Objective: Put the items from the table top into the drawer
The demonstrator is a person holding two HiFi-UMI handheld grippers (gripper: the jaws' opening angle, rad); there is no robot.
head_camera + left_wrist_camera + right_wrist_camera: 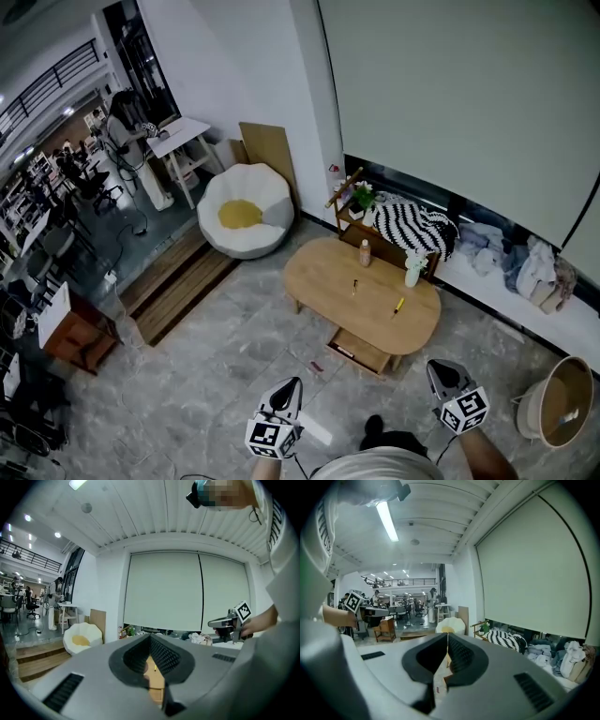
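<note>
Left gripper (289, 389) pressed together, empty | right gripper (441, 370) likewise | head view alone shows whole table (319, 267), drawer (359, 350) open

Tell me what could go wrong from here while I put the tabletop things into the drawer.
1. The left gripper and right gripper are both shut and empty, so they must open before reaching anything.
2. The brown bottle and white container stand upright on the table. A sideways bump could topple them.
3. The drawer sticks out low under the table's near edge, so stepping in close you might kick it.
</note>
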